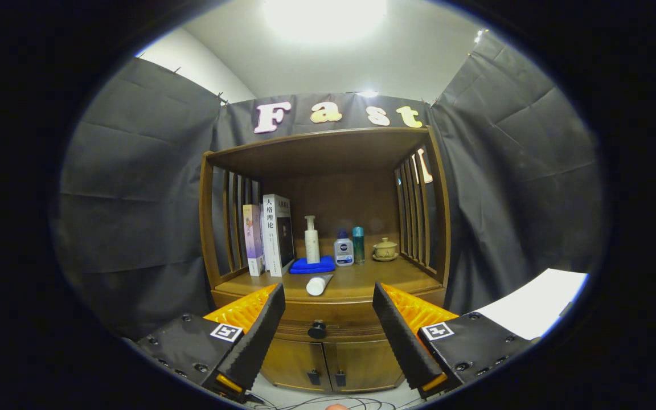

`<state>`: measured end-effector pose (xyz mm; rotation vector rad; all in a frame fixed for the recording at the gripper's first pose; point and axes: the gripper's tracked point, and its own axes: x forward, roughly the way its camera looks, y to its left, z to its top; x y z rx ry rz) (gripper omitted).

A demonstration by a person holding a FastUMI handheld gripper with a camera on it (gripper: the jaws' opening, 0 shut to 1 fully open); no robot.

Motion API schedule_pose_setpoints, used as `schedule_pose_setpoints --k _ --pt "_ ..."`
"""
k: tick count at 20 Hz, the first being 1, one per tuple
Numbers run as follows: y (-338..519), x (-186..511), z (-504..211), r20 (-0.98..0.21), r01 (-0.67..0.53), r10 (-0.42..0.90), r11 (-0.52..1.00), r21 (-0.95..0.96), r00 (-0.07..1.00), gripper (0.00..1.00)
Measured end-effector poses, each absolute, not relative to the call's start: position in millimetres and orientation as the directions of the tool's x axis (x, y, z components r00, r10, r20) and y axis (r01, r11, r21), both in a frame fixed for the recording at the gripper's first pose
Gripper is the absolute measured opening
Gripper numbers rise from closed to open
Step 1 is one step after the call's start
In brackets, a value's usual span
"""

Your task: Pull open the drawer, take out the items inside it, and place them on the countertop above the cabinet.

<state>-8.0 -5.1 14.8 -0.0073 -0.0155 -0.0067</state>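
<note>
Between the spread fingers (pixel 328 336) — drawer knob (pixel 317 329), just beyond, untouched

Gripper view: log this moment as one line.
tool: open, empty | round dark drawer knob: between fingers, beyond them | wooden drawer: shut | white tube: lying on wooden countertop
</note>
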Motion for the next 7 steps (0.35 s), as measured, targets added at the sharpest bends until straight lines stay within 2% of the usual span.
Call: schedule_pose_setpoints --k 7 --pt "-5.0 -8.4 12.1 0.005 0.004 -0.004 1.000 0.007 1.000 0.98"
